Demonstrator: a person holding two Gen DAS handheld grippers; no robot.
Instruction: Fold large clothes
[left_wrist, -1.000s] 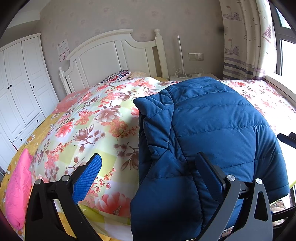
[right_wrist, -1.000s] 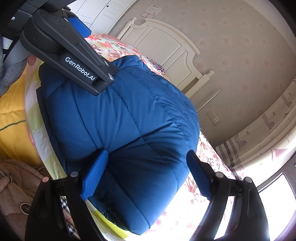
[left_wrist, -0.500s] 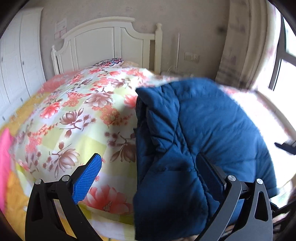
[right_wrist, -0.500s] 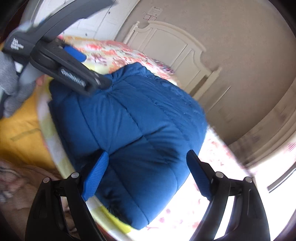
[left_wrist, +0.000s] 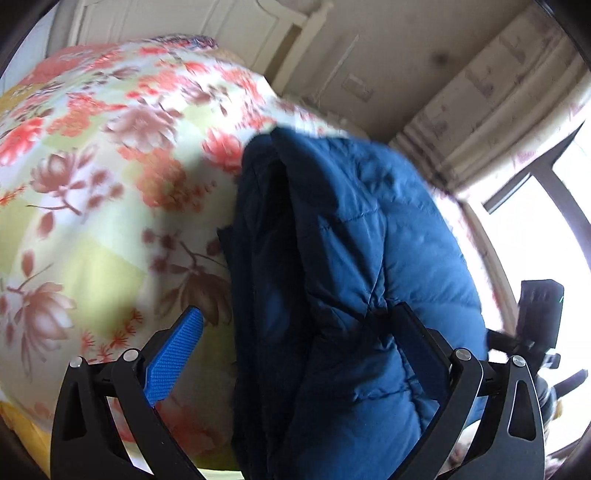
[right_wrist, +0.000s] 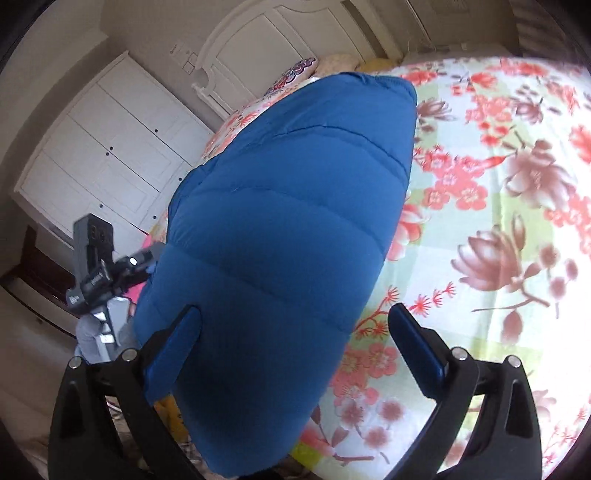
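A blue quilted puffer jacket (left_wrist: 351, 258) lies folded on the floral bedspread (left_wrist: 96, 177) near the bed's foot edge. My left gripper (left_wrist: 299, 339) is open above the jacket's left folded edge, its fingers straddling that edge without gripping it. In the right wrist view the jacket (right_wrist: 280, 236) is a long padded bundle running away from me. My right gripper (right_wrist: 295, 339) is open over the jacket's near right edge and holds nothing. The left gripper's body (right_wrist: 92, 258) shows at the jacket's left side, and the right gripper's body (left_wrist: 535, 317) shows at the far right.
A white headboard (right_wrist: 280, 40) and pillows (right_wrist: 295, 70) stand at the bed's far end. White wardrobes (right_wrist: 110, 155) line the left wall. A curtain (left_wrist: 491, 110) and bright window (left_wrist: 554, 240) are to the right. Floral bedspread (right_wrist: 498, 221) lies right of the jacket.
Both grippers have swung sharply: the left now tilts toward the window, the right turned toward the wardrobes and headboard. Both stay open; the jacket stays on the bed.
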